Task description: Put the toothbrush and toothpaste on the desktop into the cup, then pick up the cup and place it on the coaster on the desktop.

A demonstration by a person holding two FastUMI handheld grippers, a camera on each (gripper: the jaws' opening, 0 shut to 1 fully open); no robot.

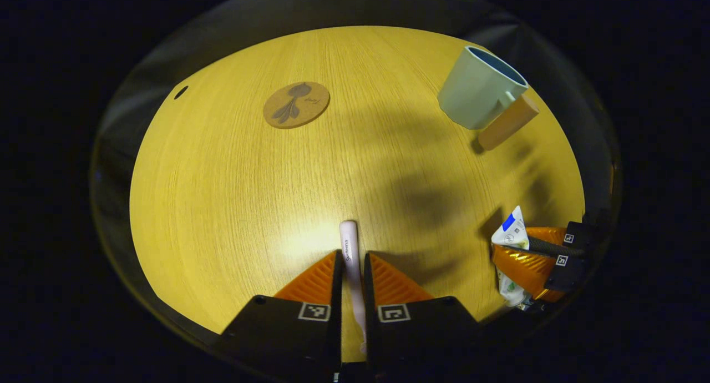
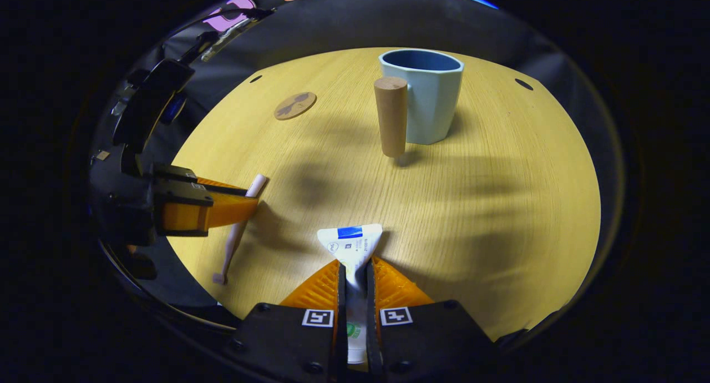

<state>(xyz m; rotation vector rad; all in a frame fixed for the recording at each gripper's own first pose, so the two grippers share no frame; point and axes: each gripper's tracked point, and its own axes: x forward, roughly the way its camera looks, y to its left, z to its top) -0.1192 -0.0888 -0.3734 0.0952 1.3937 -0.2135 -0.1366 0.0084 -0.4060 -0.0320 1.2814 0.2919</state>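
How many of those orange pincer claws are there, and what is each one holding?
2. The left gripper is clamped on the pink toothbrush; the right gripper is clamped on the white toothpaste tube. Both are over the wooden table.

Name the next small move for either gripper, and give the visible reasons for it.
Probably carry the toothbrush over to the cup and lower it in: the left gripper is shut on it, the right gripper on the toothpaste, and the cup stands open.

Round wooden desktop (image 2: 499,205), coaster (image 2: 295,105) and cup (image 2: 427,97) standing on it, well apart
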